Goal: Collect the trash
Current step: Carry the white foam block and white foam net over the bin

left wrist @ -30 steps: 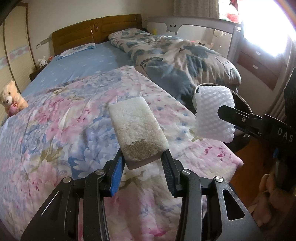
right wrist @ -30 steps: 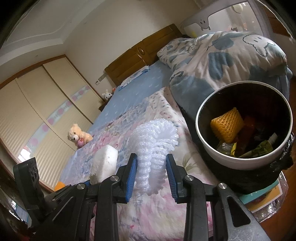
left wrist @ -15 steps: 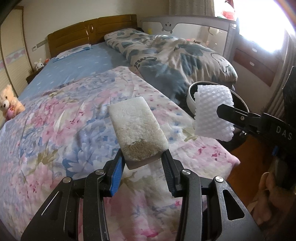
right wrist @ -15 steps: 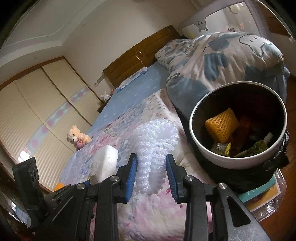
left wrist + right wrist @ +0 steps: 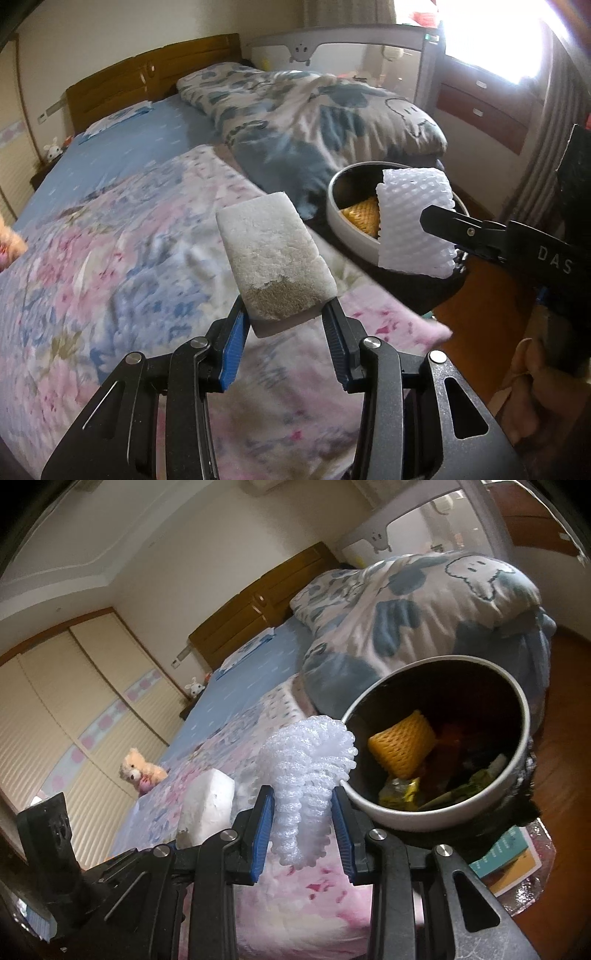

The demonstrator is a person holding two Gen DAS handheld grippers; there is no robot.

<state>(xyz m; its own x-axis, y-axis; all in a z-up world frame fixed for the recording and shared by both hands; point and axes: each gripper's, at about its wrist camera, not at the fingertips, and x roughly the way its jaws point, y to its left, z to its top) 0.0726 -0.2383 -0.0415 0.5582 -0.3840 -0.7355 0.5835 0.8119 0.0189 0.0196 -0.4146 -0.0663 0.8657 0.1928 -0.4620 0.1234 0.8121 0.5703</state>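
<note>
My left gripper (image 5: 284,314) is shut on a white foam block (image 5: 273,254) with a dirty near end, held above the floral quilt. My right gripper (image 5: 303,805) is shut on a white foam fruit net (image 5: 310,768); the net also shows in the left wrist view (image 5: 413,221), held in front of the bin's near rim. The white-rimmed trash bin (image 5: 402,819) with a black liner stands by the bed's edge and holds an orange foam net (image 5: 402,749) and wrappers. The foam block shows at the left of the right wrist view (image 5: 207,805).
A floral quilt (image 5: 110,266) covers the bed; a bunched blue-grey duvet (image 5: 325,118) lies behind the bin. A teddy bear (image 5: 142,771) sits on the far side. A booklet (image 5: 513,860) lies on the wood floor under the bin. Drawers (image 5: 484,110) stand by the window.
Both grippers have moved right toward the bin with their loads. The bin now sits closer and more central in both views.
</note>
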